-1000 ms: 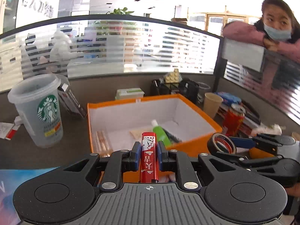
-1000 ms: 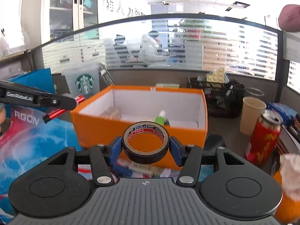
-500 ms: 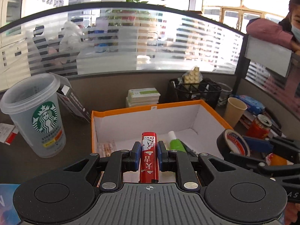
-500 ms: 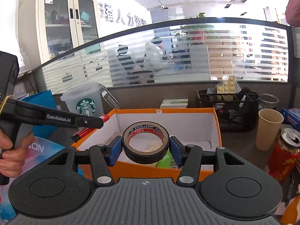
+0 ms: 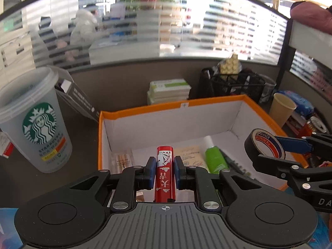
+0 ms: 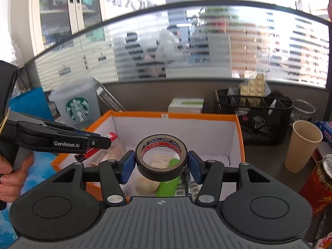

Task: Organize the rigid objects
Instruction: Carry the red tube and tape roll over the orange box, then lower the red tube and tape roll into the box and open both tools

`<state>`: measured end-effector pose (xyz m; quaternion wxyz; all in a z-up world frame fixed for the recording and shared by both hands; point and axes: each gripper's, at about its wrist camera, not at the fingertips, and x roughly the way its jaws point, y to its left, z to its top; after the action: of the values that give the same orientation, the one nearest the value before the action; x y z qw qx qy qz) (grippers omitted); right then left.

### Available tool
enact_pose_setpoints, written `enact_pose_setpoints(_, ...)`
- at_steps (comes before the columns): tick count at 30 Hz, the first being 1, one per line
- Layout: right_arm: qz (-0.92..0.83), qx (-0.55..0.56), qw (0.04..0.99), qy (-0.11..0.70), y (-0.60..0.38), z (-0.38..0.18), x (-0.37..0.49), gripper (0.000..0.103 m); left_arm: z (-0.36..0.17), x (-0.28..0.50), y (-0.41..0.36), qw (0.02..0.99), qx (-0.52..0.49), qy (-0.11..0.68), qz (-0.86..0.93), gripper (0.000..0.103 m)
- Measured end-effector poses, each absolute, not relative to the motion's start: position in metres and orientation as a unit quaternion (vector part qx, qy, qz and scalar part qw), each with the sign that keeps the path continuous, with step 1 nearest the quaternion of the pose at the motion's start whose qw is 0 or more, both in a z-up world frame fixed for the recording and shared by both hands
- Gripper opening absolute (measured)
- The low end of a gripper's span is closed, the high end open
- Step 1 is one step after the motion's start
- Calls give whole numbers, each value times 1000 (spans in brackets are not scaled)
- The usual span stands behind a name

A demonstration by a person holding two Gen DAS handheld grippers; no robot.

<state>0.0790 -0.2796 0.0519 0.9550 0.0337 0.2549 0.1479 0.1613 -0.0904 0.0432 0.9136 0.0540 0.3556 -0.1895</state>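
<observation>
My left gripper (image 5: 165, 171) is shut on a red lighter (image 5: 164, 174) and holds it above the near left part of an orange box (image 5: 170, 106) with a white inside. My right gripper (image 6: 161, 165) is shut on a roll of black tape (image 6: 161, 159) above the box's (image 6: 199, 116) near edge. The tape also shows at the right of the left wrist view (image 5: 264, 146). The left gripper with the lighter (image 6: 112, 136) shows at the left of the right wrist view. In the box lie a green tube (image 5: 214, 158), a paper card (image 5: 191, 155) and a clear packet (image 5: 122, 160).
A Starbucks cup (image 5: 35, 120) stands left of the box. Behind it are stacked small boxes (image 5: 169, 91) and a black mesh organizer (image 5: 234, 85). A paper cup (image 6: 303, 145) and a red can (image 6: 317, 184) stand to the right.
Both grippers have risen and moved forward over the box, each still holding its object. The box's inside now shows from higher up.
</observation>
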Motion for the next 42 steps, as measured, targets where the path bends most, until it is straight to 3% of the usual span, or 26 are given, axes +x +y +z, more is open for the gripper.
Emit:
enact_pose_setpoints(14,146,-24,917,370,-258,22,136,52,7,189,-97,891,54,419,-168,17)
enact_pose_setpoints(33,144,-21,901,409,-251,7,156,53,-1,193,-104,894,83,411,-156,17)
enact_pose_setpoints(42,142,-22,914,380,-256,20,141,58,15,179,-96,906,74,381,-170,37)
